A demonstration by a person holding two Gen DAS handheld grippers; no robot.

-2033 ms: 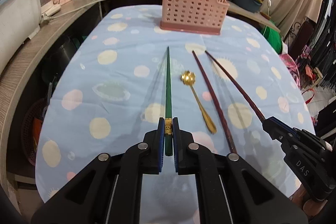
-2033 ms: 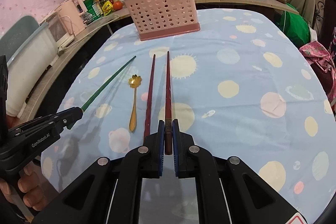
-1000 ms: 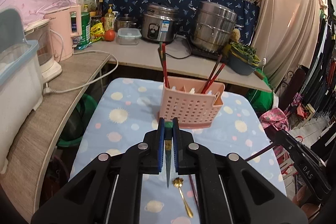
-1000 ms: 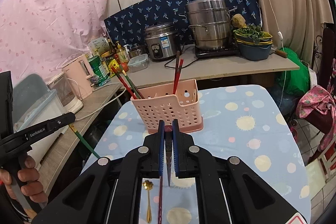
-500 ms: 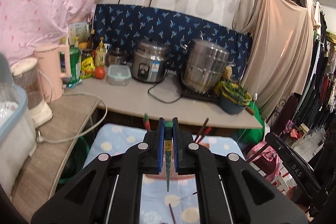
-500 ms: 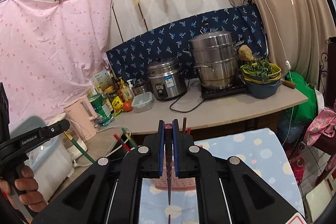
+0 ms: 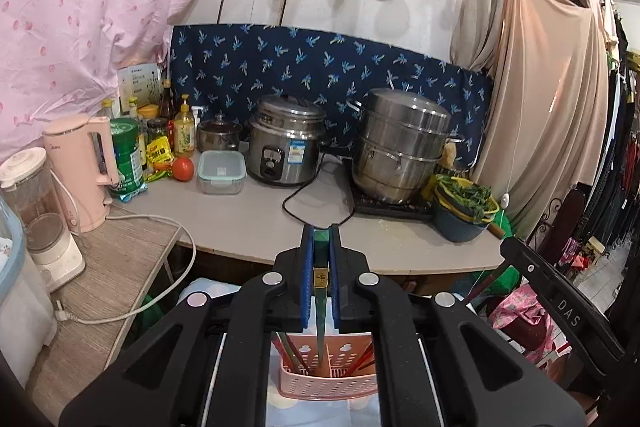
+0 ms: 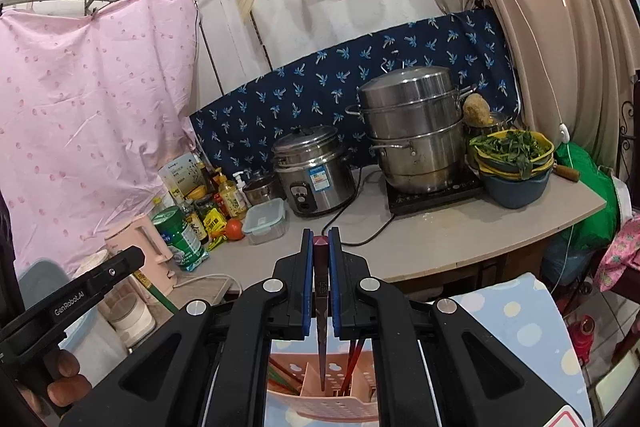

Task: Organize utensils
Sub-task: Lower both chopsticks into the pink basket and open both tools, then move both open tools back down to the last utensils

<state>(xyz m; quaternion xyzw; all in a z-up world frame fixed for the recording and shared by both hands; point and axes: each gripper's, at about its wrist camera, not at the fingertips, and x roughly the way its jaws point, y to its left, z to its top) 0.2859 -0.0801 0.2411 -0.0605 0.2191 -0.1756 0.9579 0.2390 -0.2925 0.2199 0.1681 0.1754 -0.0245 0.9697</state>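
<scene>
Left wrist view: left tool [image 7: 320, 267] is pinching a green chopstick [image 7: 319, 323] near its top end, stick hanging tip-down over the pink holder [image 7: 320, 385]; the tip looks to sit at or just inside a middle compartment, can't tell whether it touches the bottom. Right wrist view: right tool [image 8: 320, 267] is clamped on a dark red chopstick [image 8: 321, 343], also vertical, tip over the holder [image 8: 316, 387] near a divider wall. Other sticks are already in there: red ones lean to the right, a red and a green one on the left. Holder stands on the spotted blue tablecloth [image 8: 520, 323]; bench behind carries the rice cooker [image 7: 286, 143] and steamer pot [image 7: 400, 147], not relevant. Judgement: this is the drop-in step for both sticks. To do it well, keep each stick plumb, line the tip up with an open cell and not a divider, lower until most of the length is inside, then release. Letting go high risks a bounce or tipping the light holder. Match colours if sorting: green with green, red with red. Stagger the two releases so the tools don't crowd each other over the holder.
</scene>
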